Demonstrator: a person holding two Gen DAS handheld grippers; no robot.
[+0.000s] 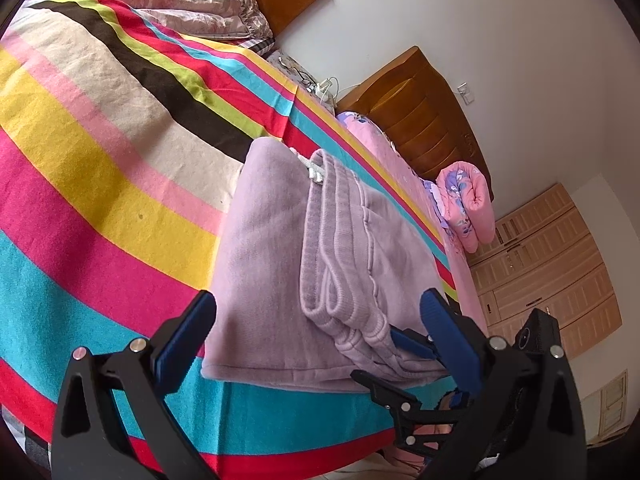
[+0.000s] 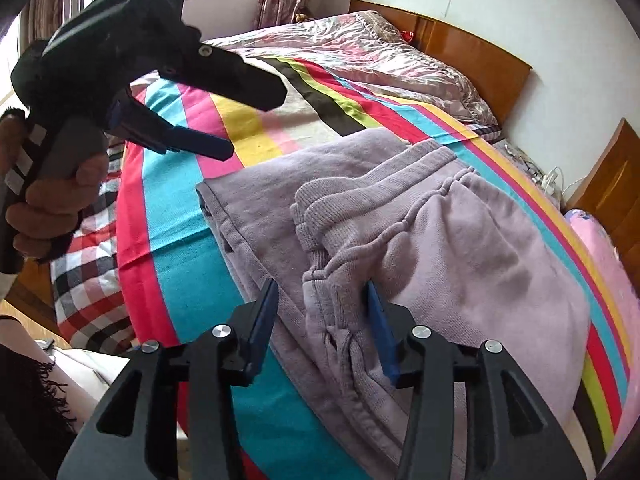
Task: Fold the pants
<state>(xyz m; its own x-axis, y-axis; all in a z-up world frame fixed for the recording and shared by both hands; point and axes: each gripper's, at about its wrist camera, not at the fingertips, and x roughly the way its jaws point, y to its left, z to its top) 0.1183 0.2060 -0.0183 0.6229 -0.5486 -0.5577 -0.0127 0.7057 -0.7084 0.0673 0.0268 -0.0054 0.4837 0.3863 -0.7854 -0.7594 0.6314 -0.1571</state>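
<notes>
Lilac sweatpants (image 1: pixel 280 240) lie folded on the striped bedspread (image 1: pixel 100 160), ribbed cuffs (image 1: pixel 344 312) stacked on top toward me. My left gripper (image 1: pixel 320 314) hovers open at the near edge of the pants, fingers wide apart with nothing held. In the right wrist view the left gripper (image 2: pixel 252 124) hangs above the bed, held by a hand (image 2: pixel 52 204). My right gripper (image 2: pixel 322 296) straddles the cuff (image 2: pixel 332 280) of the pants (image 2: pixel 460 248); the right pad (image 2: pixel 378 312) touches the cuff, the left pad (image 2: pixel 266 308) stands off it. The right gripper (image 1: pixel 412 344) also shows at the pants' near corner.
A shiny quilted pillow (image 2: pixel 380 52) and wooden headboard (image 2: pixel 460 44) lie at the bed's far end. A rolled pink floral quilt (image 1: pixel 468 204) sits on the second bed, with cables (image 1: pixel 320 88) between the beds. A checked sheet (image 2: pixel 92 272) hangs at the near edge. A wardrobe (image 1: pixel 548 260) stands beyond.
</notes>
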